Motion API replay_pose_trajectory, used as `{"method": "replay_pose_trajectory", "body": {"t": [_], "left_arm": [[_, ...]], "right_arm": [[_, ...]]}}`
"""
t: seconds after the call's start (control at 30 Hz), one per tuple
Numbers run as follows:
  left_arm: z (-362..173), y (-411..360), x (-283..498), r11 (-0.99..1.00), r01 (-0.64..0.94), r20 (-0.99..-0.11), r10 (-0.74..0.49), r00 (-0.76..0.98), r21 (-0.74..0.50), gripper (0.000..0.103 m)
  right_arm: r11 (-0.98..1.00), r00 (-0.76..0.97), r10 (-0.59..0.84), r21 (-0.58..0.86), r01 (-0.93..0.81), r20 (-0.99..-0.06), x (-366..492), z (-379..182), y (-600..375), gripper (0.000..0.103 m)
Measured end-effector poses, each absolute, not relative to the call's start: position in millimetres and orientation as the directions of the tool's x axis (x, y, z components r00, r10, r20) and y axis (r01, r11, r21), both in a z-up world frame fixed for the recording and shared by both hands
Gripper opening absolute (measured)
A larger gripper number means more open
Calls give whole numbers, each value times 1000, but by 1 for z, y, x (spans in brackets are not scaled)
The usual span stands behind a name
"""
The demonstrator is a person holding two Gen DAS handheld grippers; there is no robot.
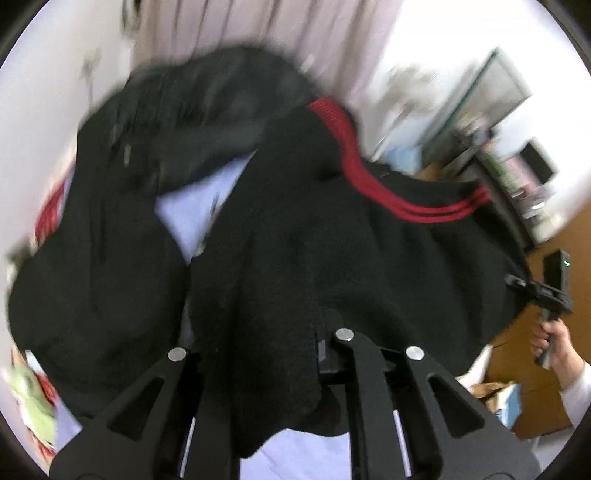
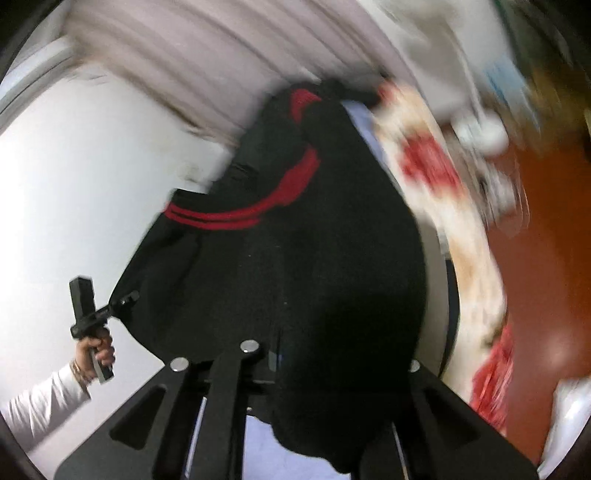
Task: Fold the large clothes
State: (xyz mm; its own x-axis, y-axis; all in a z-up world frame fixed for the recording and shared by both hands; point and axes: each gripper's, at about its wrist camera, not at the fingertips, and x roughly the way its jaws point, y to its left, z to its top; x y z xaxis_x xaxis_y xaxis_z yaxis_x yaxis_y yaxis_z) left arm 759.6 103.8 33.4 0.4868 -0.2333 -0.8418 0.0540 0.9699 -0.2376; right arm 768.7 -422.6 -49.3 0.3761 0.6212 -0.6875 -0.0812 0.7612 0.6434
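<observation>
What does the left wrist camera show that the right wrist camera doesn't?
Only the left wrist view shows a second dark garment heaped behind, a green cloth, shelving and the right gripper gripping the fabric's edge.

Only the right wrist view shows a floral red-and-cream fabric, the orange-brown floor and the left gripper pinching the garment's corner.

Both show the black garment with red stripes stretched between the grippers, the lilac sheet and curtains.

Black garment (image 1: 295,258) with red stripes (image 1: 436,212) hangs lifted, draped and bunched.
</observation>
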Motion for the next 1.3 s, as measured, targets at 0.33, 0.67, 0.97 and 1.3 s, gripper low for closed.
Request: {"method": "replay_pose_trajectory", "body": {"t": [0.33, 0.67, 0.97, 1.3], "left_arm": [[-65, 162, 727, 960, -75, -871, -210, 444, -270, 79], [-8, 125, 651, 997, -5, -868, -69, 491, -82, 79], [-30, 47, 560, 998, 21, -876, -59, 478, -56, 79], [-23, -38, 517, 979, 204, -801, -115, 588, 10, 96]], "right_arm": [[708, 356, 609, 688, 156, -708, 710, -152, -482, 92], [873, 472, 384, 479, 95, -793, 610, -80, -454, 92], [830, 431, 430, 535, 157, -793, 530, -92, -369, 92], [958, 554, 285, 242, -151, -782, 516, -54, -285, 93]]}}
